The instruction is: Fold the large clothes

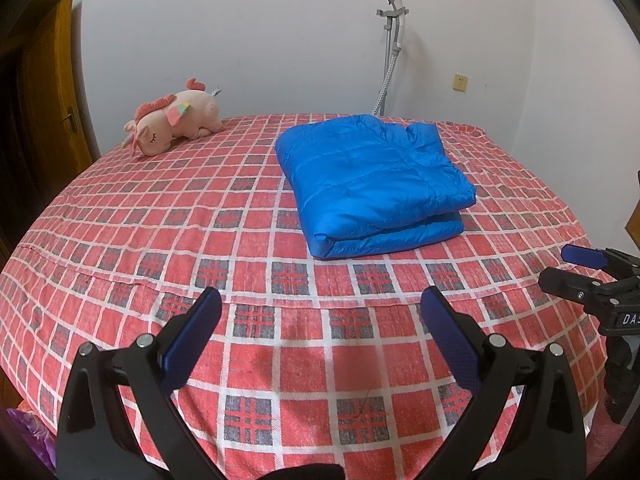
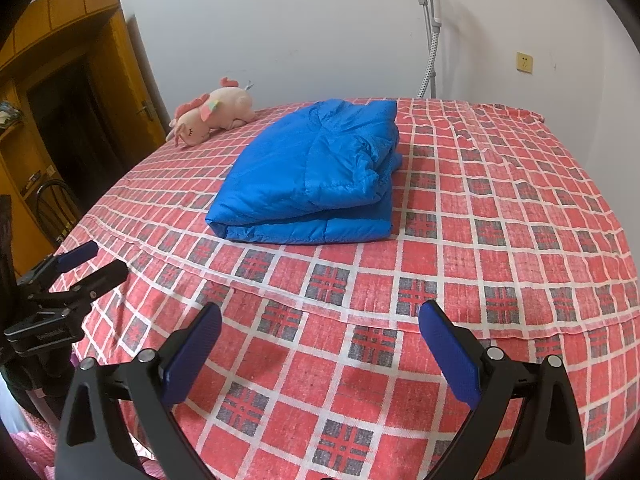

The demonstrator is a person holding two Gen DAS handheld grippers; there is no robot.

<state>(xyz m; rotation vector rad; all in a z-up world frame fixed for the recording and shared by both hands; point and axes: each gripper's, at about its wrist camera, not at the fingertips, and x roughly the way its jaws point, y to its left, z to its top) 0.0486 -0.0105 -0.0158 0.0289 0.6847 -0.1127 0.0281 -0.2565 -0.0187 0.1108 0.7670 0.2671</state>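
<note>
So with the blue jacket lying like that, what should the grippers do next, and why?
Probably nothing more than drawing back: the blue puffer jacket already lies folded in a compact stack on the bed, and the left gripper and right gripper are open, empty and apart from it.

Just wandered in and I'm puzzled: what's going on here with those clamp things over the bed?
A person holds a hand-held gripper in each hand to fold clothes. Right now the left hand-held gripper and the right hand-held gripper are both open and hold nothing, near the front of the red checked bed. The blue puffy jacket lies folded on it, apart from both. A pink plush toy rests at the far side.
</note>
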